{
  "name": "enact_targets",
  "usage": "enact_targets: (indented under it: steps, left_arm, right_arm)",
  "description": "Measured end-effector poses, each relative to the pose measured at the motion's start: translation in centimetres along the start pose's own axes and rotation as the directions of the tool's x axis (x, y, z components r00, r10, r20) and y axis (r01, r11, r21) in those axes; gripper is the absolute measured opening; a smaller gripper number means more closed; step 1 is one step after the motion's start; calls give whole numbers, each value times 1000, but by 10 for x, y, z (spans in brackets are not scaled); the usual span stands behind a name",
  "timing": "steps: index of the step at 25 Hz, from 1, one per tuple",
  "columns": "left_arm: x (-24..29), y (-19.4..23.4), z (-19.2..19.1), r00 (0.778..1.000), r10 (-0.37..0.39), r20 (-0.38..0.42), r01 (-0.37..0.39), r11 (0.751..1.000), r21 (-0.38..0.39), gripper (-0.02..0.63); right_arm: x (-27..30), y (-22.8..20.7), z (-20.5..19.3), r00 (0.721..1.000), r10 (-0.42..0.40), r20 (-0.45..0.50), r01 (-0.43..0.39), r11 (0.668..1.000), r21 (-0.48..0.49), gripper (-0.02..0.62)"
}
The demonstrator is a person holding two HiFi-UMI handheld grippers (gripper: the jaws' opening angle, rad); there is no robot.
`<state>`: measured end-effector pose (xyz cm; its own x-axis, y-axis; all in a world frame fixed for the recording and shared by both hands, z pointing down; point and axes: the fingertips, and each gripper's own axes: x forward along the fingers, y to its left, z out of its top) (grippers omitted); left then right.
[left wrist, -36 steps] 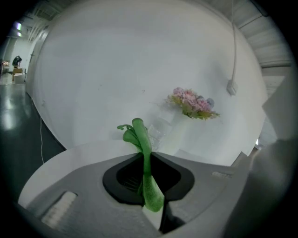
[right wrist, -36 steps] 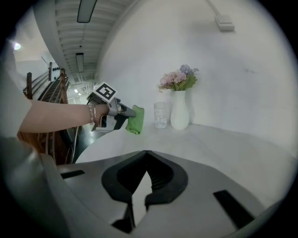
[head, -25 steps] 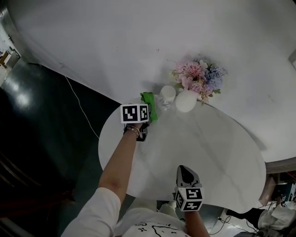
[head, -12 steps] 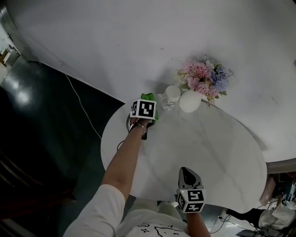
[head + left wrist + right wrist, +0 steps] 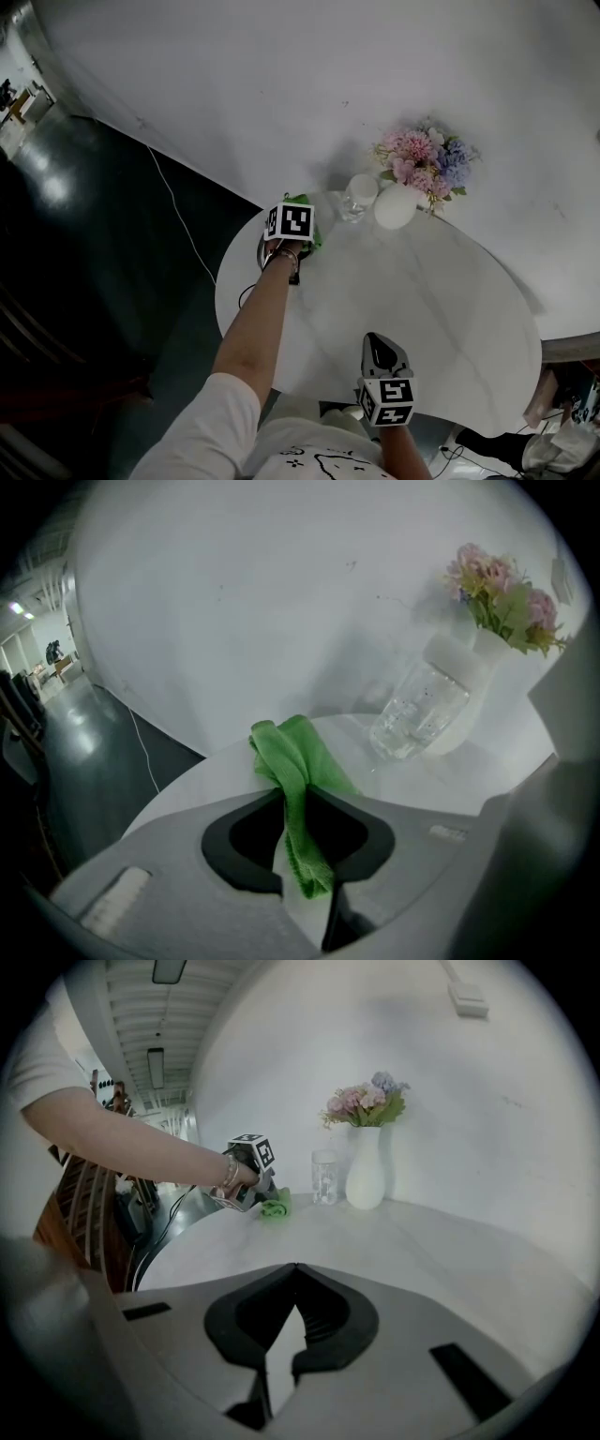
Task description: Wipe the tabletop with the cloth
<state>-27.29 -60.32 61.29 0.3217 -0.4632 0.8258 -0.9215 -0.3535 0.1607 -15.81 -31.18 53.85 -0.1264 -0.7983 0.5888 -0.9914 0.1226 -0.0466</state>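
Observation:
A green cloth (image 5: 298,761) lies bunched at the far left rim of the round white table (image 5: 422,300). My left gripper (image 5: 305,855) is shut on its near end; the rest trails ahead onto the tabletop. In the head view the marker cube covers most of the cloth (image 5: 303,199) and the left gripper (image 5: 302,214). The right gripper view shows the cloth (image 5: 275,1208) under the left gripper (image 5: 265,1200). My right gripper (image 5: 376,341) hovers over the table's near edge, jaws shut with nothing between them (image 5: 294,1269).
A clear glass (image 5: 360,190) and a white vase (image 5: 396,206) of pink and purple flowers (image 5: 427,159) stand at the table's far edge, right of the cloth. A white wall rises behind. Dark floor with a thin cable (image 5: 183,234) lies left of the table.
The left gripper moved forward and right over the cloth during the first half second, then stayed put. The right gripper has not moved.

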Motion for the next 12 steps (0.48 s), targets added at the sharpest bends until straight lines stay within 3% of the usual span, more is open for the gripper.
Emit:
enact_targets:
  steps: [12]
  left_arm:
    - [-31,37,-39,998,47,28,-47,998,-35,87]
  right_arm:
    - [-2,18,23,995,69,71,-62,993,-104,-2]
